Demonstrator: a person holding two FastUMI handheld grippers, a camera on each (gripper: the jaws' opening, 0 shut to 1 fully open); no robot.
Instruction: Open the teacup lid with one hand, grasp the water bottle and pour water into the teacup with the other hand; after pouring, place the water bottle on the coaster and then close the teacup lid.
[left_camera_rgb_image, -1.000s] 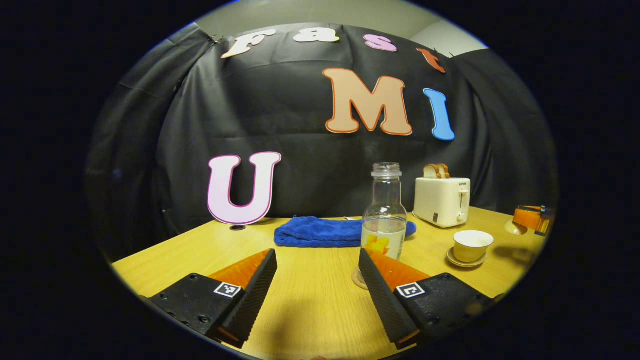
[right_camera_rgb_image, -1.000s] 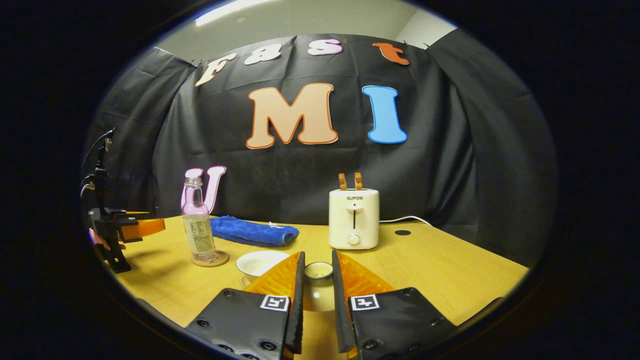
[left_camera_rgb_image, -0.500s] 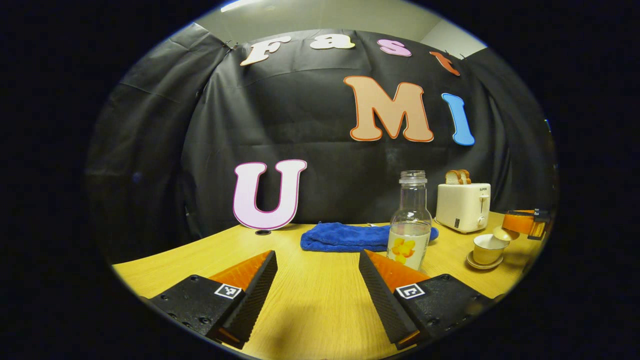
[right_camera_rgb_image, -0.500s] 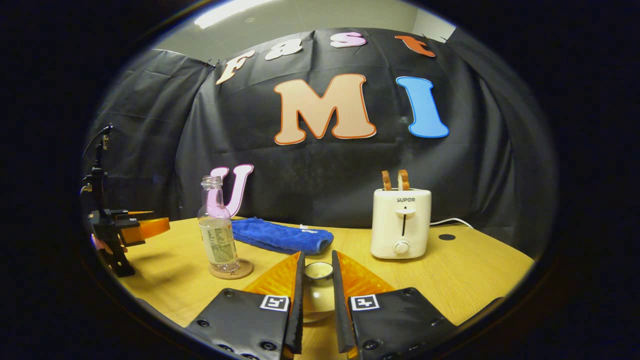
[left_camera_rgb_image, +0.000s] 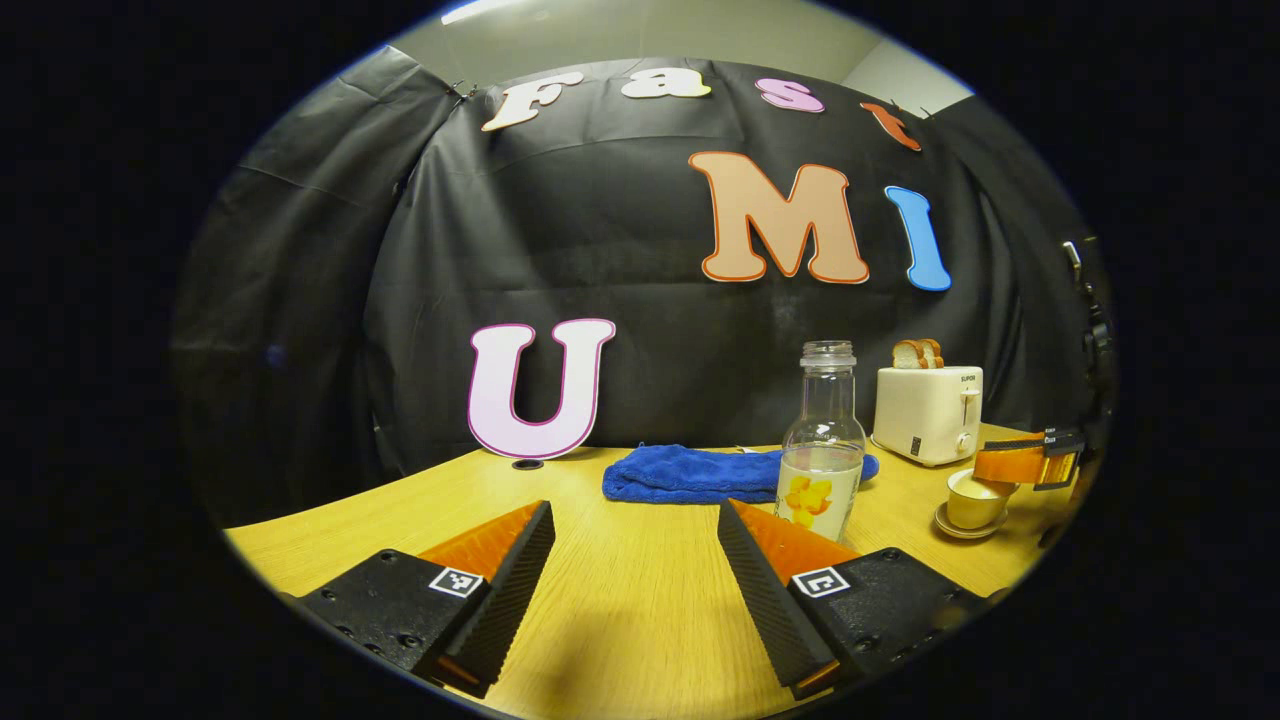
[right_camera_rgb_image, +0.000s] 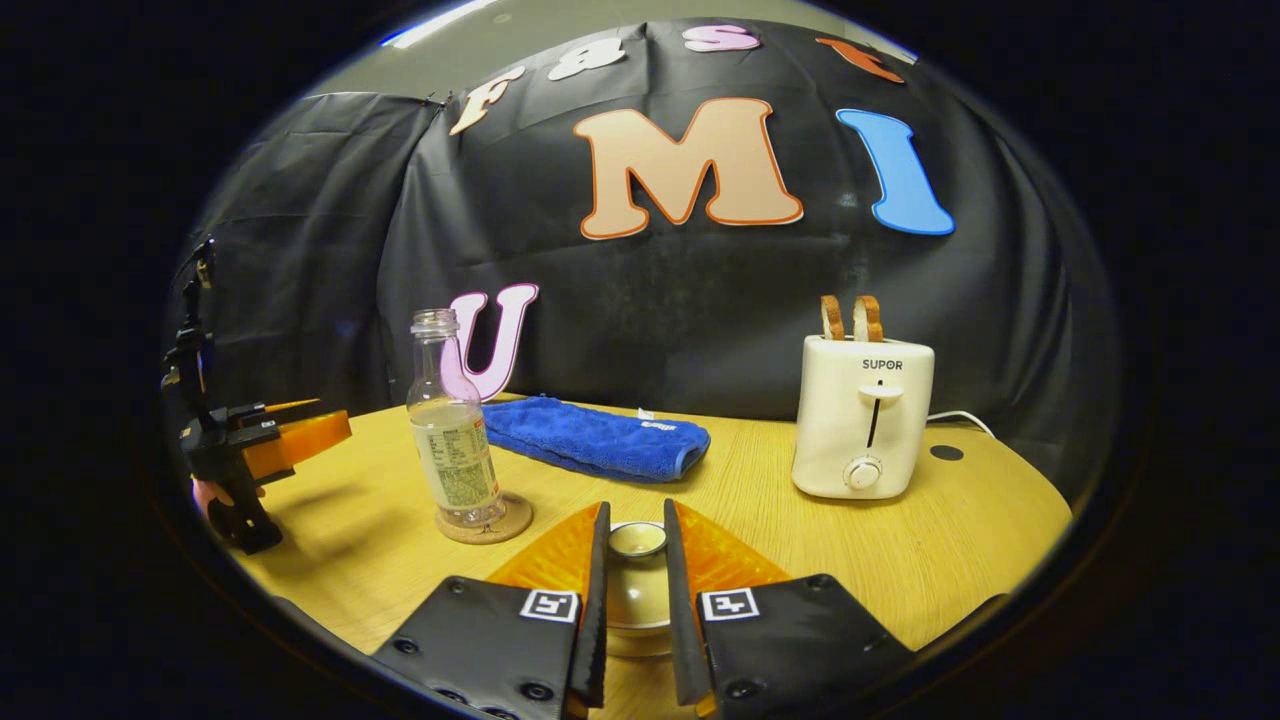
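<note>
Nearest the lens in the right gripper view, the right gripper (right_camera_rgb_image: 634, 590) is closed on the teacup lid (right_camera_rgb_image: 636, 580), both fingers pressing its knob, the lid poised to go back on the cup. In the left gripper view, the left gripper (left_camera_rgb_image: 635, 580) hangs wide open and empty above the near edge of the table (left_camera_rgb_image: 620, 620). The open teacup (left_camera_rgb_image: 973, 498) sits on its saucer (left_camera_rgb_image: 962, 526) toward the table's right edge, with the right gripper just over it; whether water is inside cannot be told. The step in hand appears to be closing the cup: the lid should come down level and centred on the rim before the fingers part. Farther in, the water bottle (right_camera_rgb_image: 452, 440), capless and partly full, stands upright on the coaster (right_camera_rgb_image: 485, 522). Behind it lies a folded blue towel (right_camera_rgb_image: 595, 440); toward the far edge, a toaster (right_camera_rgb_image: 863, 418) holds two slices of bread.
</note>
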